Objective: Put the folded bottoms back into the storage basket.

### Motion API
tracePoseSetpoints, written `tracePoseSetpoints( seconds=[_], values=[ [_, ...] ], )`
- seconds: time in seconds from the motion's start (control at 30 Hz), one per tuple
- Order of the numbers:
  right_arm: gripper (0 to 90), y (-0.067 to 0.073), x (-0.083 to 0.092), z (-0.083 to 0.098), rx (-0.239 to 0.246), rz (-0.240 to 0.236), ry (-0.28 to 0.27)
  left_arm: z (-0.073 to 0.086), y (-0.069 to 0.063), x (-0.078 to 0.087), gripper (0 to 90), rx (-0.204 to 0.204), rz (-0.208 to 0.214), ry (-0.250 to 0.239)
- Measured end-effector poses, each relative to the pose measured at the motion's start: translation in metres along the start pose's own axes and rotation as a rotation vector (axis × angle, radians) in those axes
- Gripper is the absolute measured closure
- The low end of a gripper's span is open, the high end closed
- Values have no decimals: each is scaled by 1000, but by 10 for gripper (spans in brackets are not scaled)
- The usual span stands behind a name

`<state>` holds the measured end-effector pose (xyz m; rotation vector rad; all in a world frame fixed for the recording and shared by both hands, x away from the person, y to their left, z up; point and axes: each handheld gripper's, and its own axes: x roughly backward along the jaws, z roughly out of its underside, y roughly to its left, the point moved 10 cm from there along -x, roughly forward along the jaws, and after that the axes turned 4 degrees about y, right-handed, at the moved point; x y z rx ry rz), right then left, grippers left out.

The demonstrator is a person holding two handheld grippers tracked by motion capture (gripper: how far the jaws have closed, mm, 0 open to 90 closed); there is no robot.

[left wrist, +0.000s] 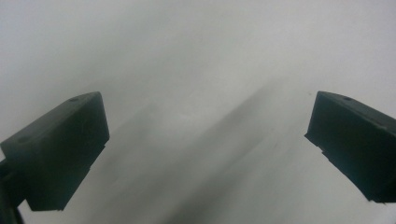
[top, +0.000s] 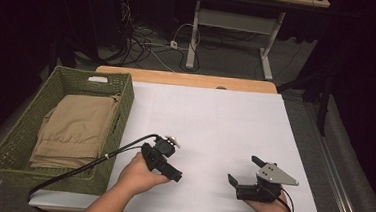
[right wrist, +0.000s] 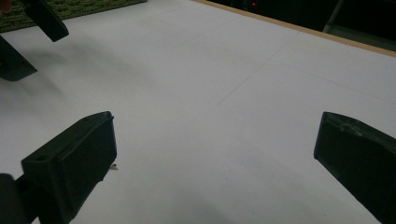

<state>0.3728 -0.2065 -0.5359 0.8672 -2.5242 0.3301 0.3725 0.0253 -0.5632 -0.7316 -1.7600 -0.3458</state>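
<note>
Low in the frame, the left gripper (top: 164, 160) and right gripper (top: 244, 174) hover wide apart over the white mat (top: 215, 123), holding nothing. Folded tan cloth (top: 74, 128) lies in the green basket (top: 21, 129) at left, seemingly untouched; work looks unstarted.

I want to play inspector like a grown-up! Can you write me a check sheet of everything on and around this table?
Surface: white sheet covering a wooden table; bare where the tools are.
Job's things: folded tan cloth lying inside the green woven basket at the table's left.
Clutter: nothing seen on the sheet.
Grippers: left tool held low over the sheet, jaws wide apart, holding nothing; right tool also low, jaws wide apart, holding nothing.
Cables: a black cable trails from the left tool past the basket; loose wires lie on the floor behind.
Surroundings: dark room, another desk's white legs beyond the table.
</note>
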Motion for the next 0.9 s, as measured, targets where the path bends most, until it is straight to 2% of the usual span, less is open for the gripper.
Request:
tracePoseSetpoints(
  seconds=[0.07,0.2,0.27,0.4,0.43,0.5,0.53,0.57,0.6,0.63,0.77,0.8,0.9],
  values=[
    [4,-2,1,2,-14,3,-2,-2,-1,-2,0,-3,-4,-67],
    [4,-3,6,4,-22,3,-28,-5,-3,-2,0,6,6,-239],
    [4,-3,9,3,-27,1,-45,-5,-2,1,0,6,8,-309],
    [4,-1,19,2,-49,2,-92,-2,3,10,0,-1,-10,-499],
    [4,-1,23,2,-50,7,-104,-1,3,12,0,2,-3,-528],
    [4,0,30,2,-48,15,-124,6,6,14,0,30,-8,-613],
    [4,0,32,2,-49,20,-129,9,8,15,0,62,13,-661],
    [4,0,35,3,-52,25,-135,12,12,16,0,97,24,-690],
    [4,-1,38,4,-57,30,-140,11,14,24,0,115,44,-750],
    [4,-2,42,5,-65,34,-147,10,16,28,0,126,49,-776],
    [4,-7,51,7,-90,56,-167,5,19,20,0,124,61,-743],
    [4,-8,52,7,-91,61,-168,4,16,21,0,99,54,-750],
    [4,-11,54,11,-103,74,-162,2,8,16,0,32,33,-727]
  ],
)
